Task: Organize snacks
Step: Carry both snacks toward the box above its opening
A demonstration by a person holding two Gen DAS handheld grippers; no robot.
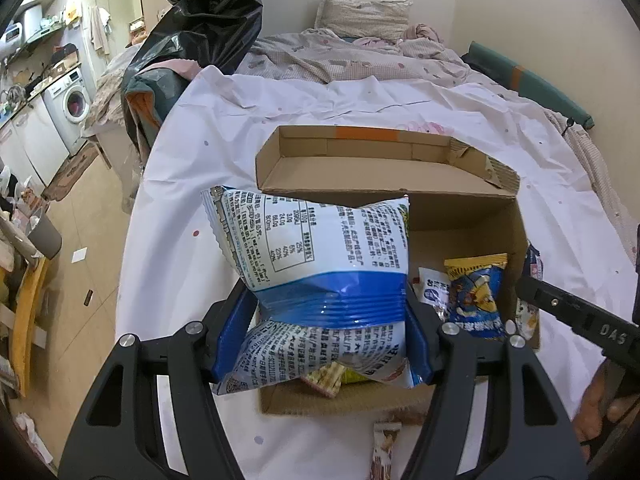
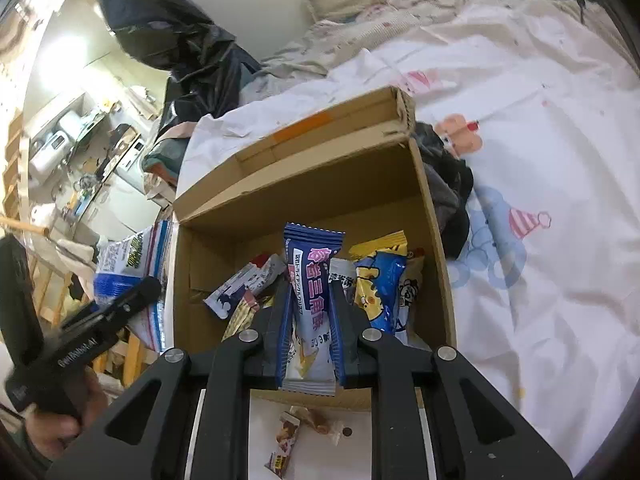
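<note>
My left gripper (image 1: 332,300) is shut on a big white-and-blue snack bag (image 1: 316,256) and holds it over the left part of the open cardboard box (image 1: 472,216). In the right wrist view the same bag (image 2: 128,264) hangs just left of the box (image 2: 424,184). My right gripper (image 2: 308,284) is shut on a navy-and-white snack packet (image 2: 312,276), held upright over the box's near edge. Inside the box lie a yellow-and-blue snack pack (image 2: 384,280) (image 1: 476,300) and several other small packets (image 2: 244,284).
The box sits on a white sheet (image 1: 180,208) over a bed. Loose small snacks (image 2: 288,436) lie on the sheet in front of the box. A dark garment (image 2: 444,184) lies right of the box. A black plastic bag (image 1: 200,20) stands at the back left.
</note>
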